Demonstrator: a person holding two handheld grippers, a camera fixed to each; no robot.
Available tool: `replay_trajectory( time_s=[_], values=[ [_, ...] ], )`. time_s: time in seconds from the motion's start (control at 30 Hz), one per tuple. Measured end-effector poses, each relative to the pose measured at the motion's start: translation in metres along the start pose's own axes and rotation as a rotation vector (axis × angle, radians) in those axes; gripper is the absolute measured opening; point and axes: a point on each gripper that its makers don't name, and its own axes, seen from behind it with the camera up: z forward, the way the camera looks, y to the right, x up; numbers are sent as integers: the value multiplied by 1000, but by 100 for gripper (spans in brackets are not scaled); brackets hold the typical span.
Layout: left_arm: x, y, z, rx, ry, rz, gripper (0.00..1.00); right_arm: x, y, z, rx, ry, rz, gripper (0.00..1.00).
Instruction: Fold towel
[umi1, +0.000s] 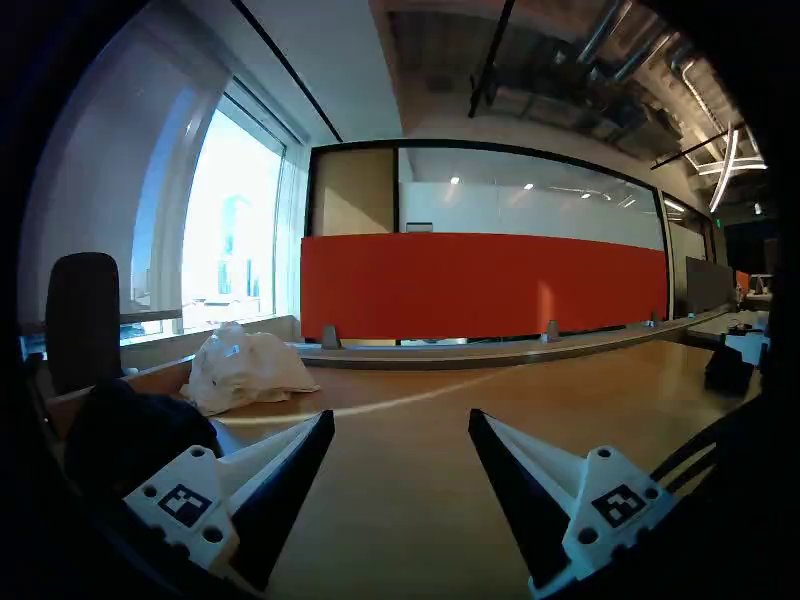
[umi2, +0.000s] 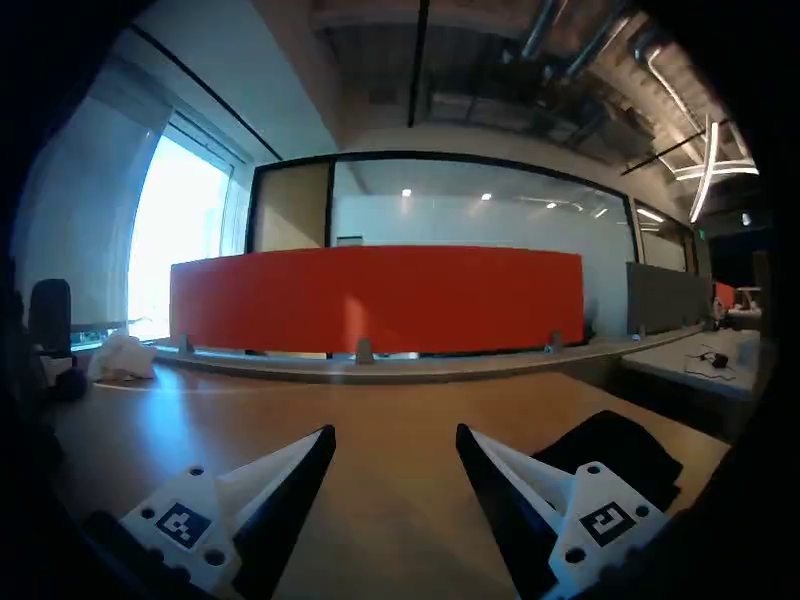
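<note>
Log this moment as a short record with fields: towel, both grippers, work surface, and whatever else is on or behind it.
towel: white towel, crumpled in a heap, unfolded, on the desk's far left near the window
left gripper: left gripper open, holding nothing, apart from the towel
right gripper: right gripper open, holding nothing, over bare desk
surface: wooden desk
other item: black cloth-like item on the desk beside the right gripper's finger
background: orange partition along the desk's far edge
fold progress: not yet begun
</note>
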Motion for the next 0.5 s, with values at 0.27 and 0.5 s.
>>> replay_trajectory(
  time_s=[0.27, 0.5],
  values=[
    [0, -1, -1, 0, 0, 0, 100, 2, 0, -3, 1, 4, -8, 93],
    [0, 0, -1, 0, 0, 0, 100, 2, 0, -3, 3, 2, -8, 93]
  ],
)
